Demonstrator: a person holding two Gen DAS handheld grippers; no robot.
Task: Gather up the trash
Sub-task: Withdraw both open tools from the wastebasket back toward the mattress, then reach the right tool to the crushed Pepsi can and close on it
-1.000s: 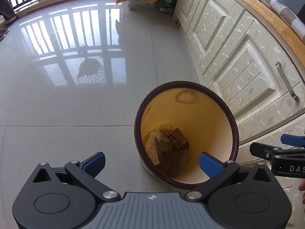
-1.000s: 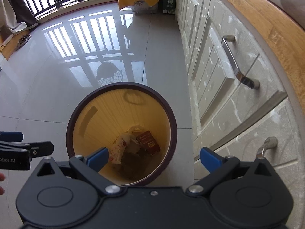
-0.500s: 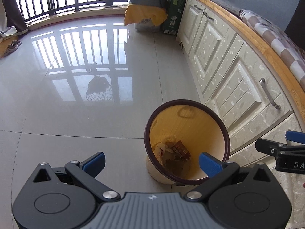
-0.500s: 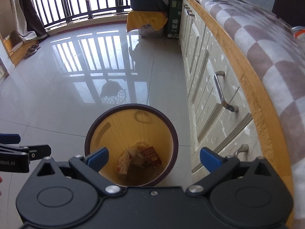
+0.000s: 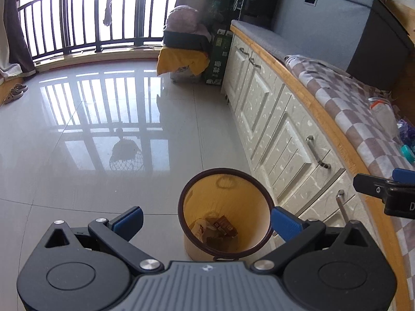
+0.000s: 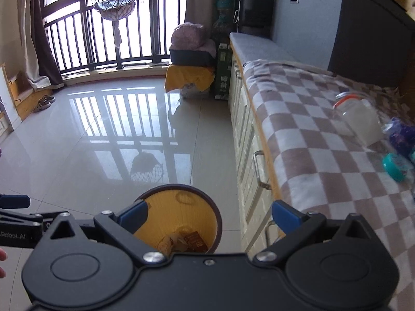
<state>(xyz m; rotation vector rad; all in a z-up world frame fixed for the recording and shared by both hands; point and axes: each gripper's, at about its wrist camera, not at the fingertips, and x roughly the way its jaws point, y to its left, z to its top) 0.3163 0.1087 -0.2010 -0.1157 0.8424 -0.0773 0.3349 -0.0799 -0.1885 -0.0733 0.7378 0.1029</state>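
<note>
The left claw is hanging released, its blue pads spread wide and gripping nothing, directly above the bin, which is standing on the glossy tiled floor just beside the white cupboards. Wrappers are lying at the bottom of the bin, so part of the collecting looks done already.

The right claw is likewise standing released and empty, pads wide apart, over the near rim of the same bin. The trash still to be gathered is lying up and to the right of it, on the checked cloth covering the bench: a pale plastic jar with an orange collar, tipped on its side with its long axis running from upper left to lower right, then a dark blue crumpled bottle or wrapper and a teal cap just beside it. These are blurred, so finer detail cannot be told.

The right claw is the nearer of the two; the left one is sitting further out over the floor. The coming move probably calls for the right claw swinging rightward and upward onto the cloth, closing across the jar's short width.

The room is opening toward a railed balcony window, with a grey chest at the bench's far end.
</note>
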